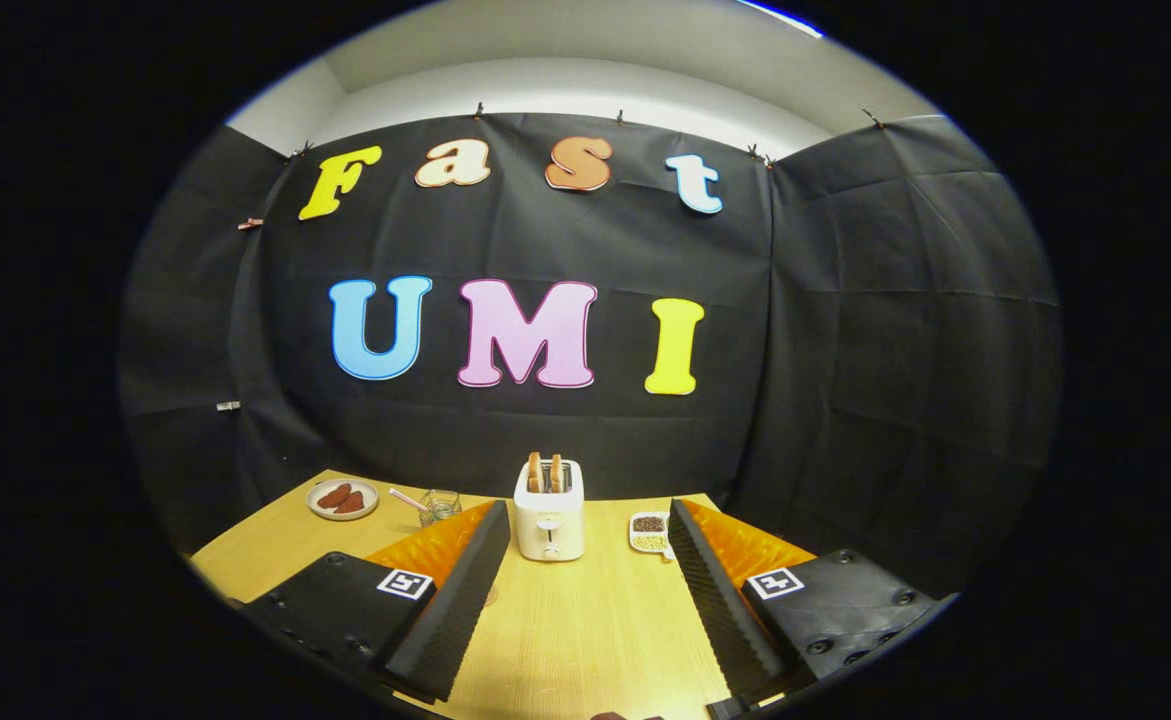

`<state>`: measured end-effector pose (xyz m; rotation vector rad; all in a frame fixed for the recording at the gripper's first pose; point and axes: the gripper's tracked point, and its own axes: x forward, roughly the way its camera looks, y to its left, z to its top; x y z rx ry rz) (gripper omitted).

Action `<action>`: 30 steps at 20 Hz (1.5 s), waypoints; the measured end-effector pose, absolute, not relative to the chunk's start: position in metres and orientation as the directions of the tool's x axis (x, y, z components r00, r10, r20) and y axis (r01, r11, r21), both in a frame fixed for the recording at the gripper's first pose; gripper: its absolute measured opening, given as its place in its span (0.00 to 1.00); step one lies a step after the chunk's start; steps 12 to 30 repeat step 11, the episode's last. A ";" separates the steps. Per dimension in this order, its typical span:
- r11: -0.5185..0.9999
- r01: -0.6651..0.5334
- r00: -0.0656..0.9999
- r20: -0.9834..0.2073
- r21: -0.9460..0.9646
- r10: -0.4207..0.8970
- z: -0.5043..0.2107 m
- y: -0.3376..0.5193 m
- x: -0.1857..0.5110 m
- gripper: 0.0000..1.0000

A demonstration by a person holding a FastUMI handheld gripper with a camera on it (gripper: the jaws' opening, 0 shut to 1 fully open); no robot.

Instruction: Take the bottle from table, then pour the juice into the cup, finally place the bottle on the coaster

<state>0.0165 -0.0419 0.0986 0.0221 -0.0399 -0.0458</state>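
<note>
The gripper (585, 590) hangs low over the wooden table (585, 630) with its two fingers spread wide apart and nothing between them but bare tabletop. Neither finger touches anything.

Of the task's things, a clear glass cup (439, 506) can be made out: it stands beyond the left finger, near the table's far edge, with a thin pink-and-white stick or straw (407, 498) leaning out of it toward the left. Whether it holds any liquid is too small to tell.

Further left of the cup, and apart from it, sits a small round plate (342, 499) carrying two reddish-brown pieces of food, lying side by side.

Straight ahead of the gap between the fingers stands a white toaster (549, 520), upright, with two slices of toast (543, 472) sticking up out of its slots. A round knob and a lever show on its front face.

Just right of the toaster, close beside the tip of the right finger, is a small white divided dish (649, 532). Its far compartment holds dark brown grains or beans, and the near one holds pale yellowish ones.

At the very near edge of the table, between the finger bases, a sliver of something dark reddish (625, 716) peeks in; what it is cannot be told.
</note>
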 end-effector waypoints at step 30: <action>1.000 0.008 0.998 0.069 0.012 -0.009 0.106 -0.031 0.017 0.98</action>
